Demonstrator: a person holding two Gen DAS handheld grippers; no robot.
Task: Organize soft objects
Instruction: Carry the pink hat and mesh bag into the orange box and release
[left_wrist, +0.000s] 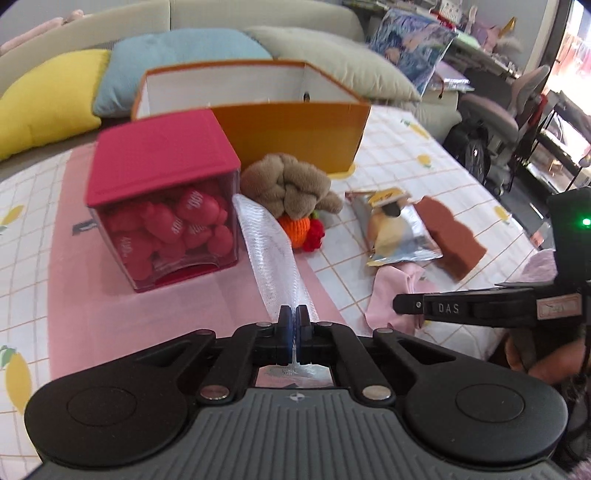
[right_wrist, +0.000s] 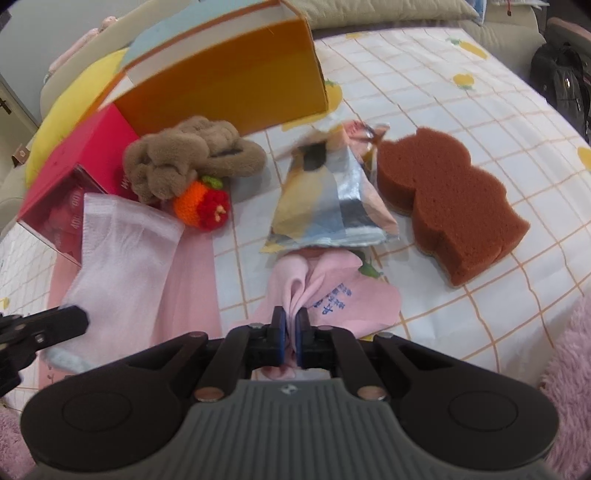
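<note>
The white mesh sock (left_wrist: 271, 254) hangs stretched from the left gripper (left_wrist: 294, 317), whose jaws are pressed together on its edge, its far end trailing down beside the red-lidded clear box (left_wrist: 162, 199) on the pink mat (left_wrist: 147, 317). The right gripper (right_wrist: 291, 323) is likewise pinched shut, on a fold of the pink cloth (right_wrist: 332, 295) lying just in front of the foil snack pouch (right_wrist: 332, 199).

Risks, as I judge them: the sock's grip is on a thin edge of slippery mesh, so a quick lift could let it slide out; its trailing end could drag across the box or the brown plush toy (left_wrist: 291, 184) and the knitted orange-and-red fruit (left_wrist: 301, 230) beside it. Raising the pink cloth may tug the pouch, whose lower edge seems to rest on it, and nudge the brown sponge (right_wrist: 450, 206). The orange cardboard box (left_wrist: 291, 125) stands open behind.

Writing: "400" on the red pieces inside the clear box; "DAS" on the right gripper's finger (seen from the left wrist); blue characters on the pink cloth, too blurred to read.
</note>
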